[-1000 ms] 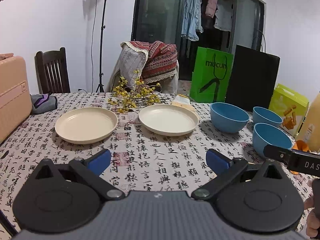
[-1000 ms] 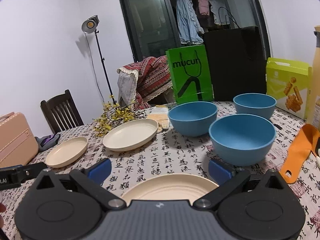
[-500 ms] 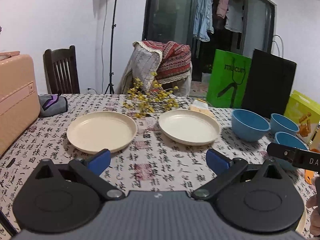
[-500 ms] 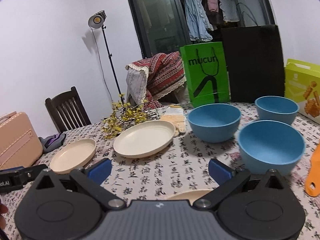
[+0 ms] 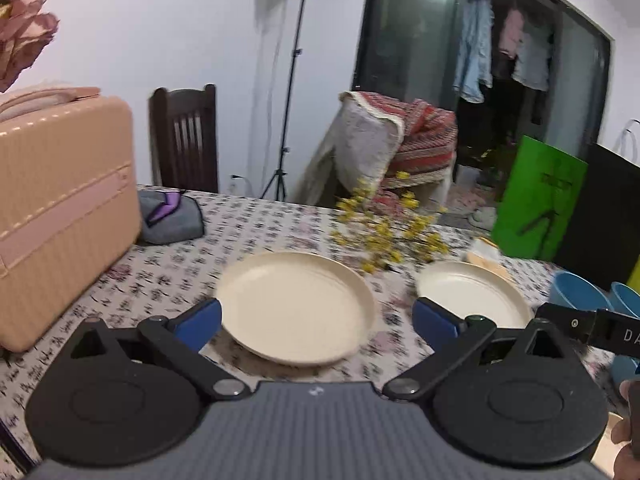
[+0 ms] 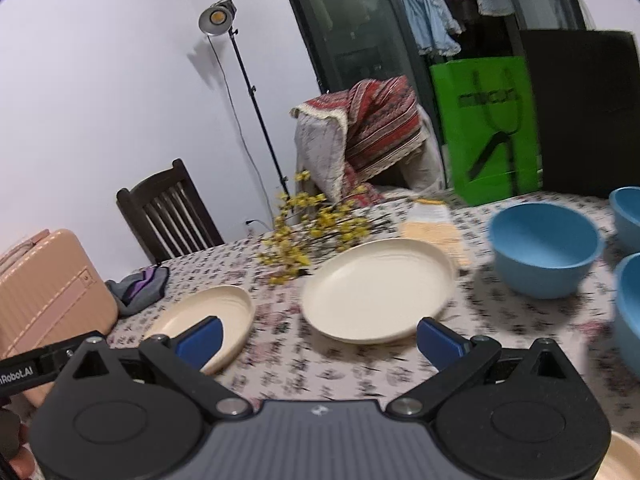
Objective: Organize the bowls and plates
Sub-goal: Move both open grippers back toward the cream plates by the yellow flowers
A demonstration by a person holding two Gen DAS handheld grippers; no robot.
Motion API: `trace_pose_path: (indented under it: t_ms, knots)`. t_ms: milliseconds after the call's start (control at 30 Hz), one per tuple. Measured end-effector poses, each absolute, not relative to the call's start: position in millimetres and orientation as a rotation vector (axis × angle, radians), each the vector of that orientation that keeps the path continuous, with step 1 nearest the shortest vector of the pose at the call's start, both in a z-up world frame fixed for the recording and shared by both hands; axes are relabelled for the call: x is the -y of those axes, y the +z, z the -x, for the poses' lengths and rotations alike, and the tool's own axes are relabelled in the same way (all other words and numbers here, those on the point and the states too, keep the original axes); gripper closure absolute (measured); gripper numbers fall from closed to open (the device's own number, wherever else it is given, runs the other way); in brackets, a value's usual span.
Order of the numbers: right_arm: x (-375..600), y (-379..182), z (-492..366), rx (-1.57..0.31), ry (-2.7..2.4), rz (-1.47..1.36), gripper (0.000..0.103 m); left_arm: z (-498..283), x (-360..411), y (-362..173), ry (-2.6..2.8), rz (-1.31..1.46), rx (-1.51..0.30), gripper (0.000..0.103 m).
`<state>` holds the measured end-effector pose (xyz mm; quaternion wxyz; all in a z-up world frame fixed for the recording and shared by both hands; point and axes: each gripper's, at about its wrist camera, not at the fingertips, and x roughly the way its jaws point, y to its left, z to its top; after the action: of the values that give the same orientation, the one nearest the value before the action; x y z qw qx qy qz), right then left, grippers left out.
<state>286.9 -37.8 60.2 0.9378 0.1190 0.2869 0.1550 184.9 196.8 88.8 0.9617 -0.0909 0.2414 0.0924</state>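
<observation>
Left wrist view: my left gripper (image 5: 316, 316) and right gripper (image 6: 319, 340) gape empty; plates (image 5: 296, 306) apparently unstacked, bowls (image 6: 544, 248) separate mid-table.

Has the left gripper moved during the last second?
Yes. The left gripper has swung left and forward: the pink case fills more of its view, and the cream plate now lies between its fingers.

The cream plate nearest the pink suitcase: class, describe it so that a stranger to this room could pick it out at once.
Start at the pink suitcase standing on the patterned tablecloth. Beside it, past a grey pouch, lies the cream plate, empty and directly ahead of the open left gripper. A second cream plate sits farther on, next to the blue bowls; ours is the one farthest from them.
</observation>
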Motion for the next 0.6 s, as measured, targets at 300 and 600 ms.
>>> trace_pose_path:
  t_ms: [300, 600]
  knots:
    - [-33.5, 52.5, -334.0, -0.649, 0.330, -0.279, 0.000, -220.9, -261.1, 84.5, 0.280, 0.238, -0.496, 0.000]
    - [-85.1, 38.0, -371.1, -0.687, 0.327, -0.273, 0.000, -251.8, -301.8, 75.1, 0.327, 0.269, -0.514, 0.000]
